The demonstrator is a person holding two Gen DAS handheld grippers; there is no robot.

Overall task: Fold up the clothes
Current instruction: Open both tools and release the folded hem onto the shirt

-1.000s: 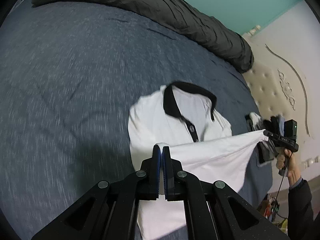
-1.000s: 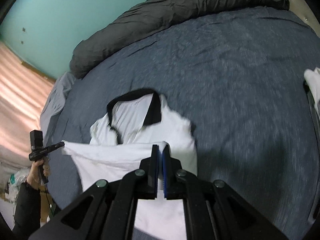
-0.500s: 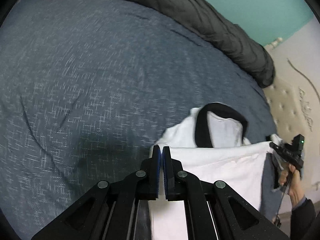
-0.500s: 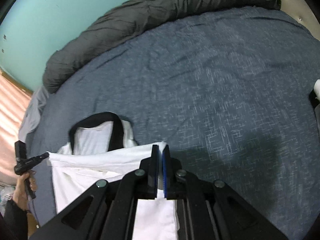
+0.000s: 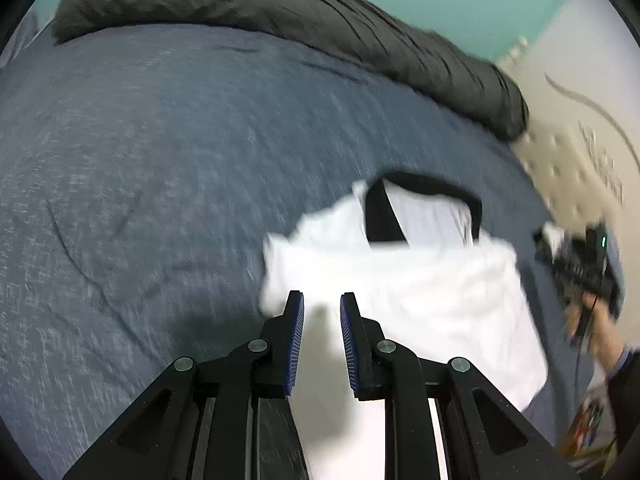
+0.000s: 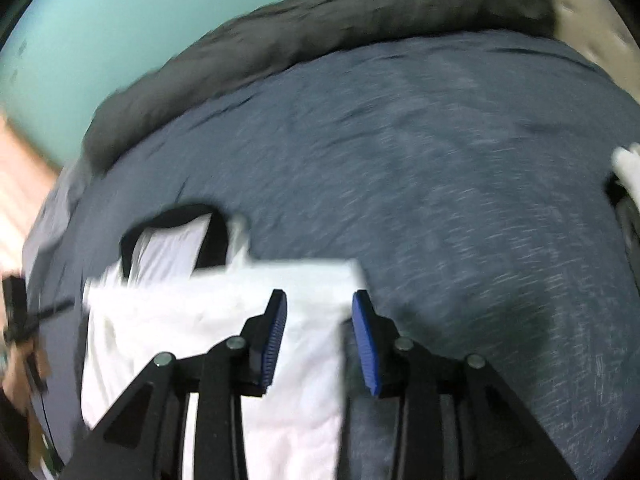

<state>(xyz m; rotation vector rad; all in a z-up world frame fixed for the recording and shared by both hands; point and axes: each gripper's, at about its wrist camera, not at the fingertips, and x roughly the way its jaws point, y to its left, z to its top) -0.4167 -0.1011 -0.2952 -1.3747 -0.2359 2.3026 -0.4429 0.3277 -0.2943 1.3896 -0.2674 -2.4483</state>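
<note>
**White polo shirt lying folded on the bed, both tongs letting go**

We find a white polo shirt (image 5: 404,280) with a black collar (image 5: 380,216) lying on a blue-grey bedspread (image 5: 160,160). Its lower part is folded up over the chest, and the folded edge runs straight across just below the collar opening.

In the left wrist view, the left gripper (image 5: 321,304) has its jaws parting. A clear gap shows between the blue pads (image 5: 297,332), and the shirt's near left corner lies beneath and between them. The pads do not press on the cloth. We judge this gripper released.

In the right wrist view, the right gripper (image 6: 318,300) is likewise opening, with a wider gap. The shirt's right-hand edge (image 6: 336,280) runs down between the fingers, free of both pads. We judge it released as well.

The right gripper also appears at the right edge of the left view, held in the person's hand (image 5: 596,320). That part is badly blurred, so we cannot confirm its jaws from there.

A dark grey duvet (image 5: 280,12) lies bunched along the far side of the bed, against a teal wall (image 6: 100,20). A cream tufted headboard (image 5: 568,160) stands to the right. Another white item (image 6: 630,164) shows at the right edge of the right view, too blurred to identify.
</note>
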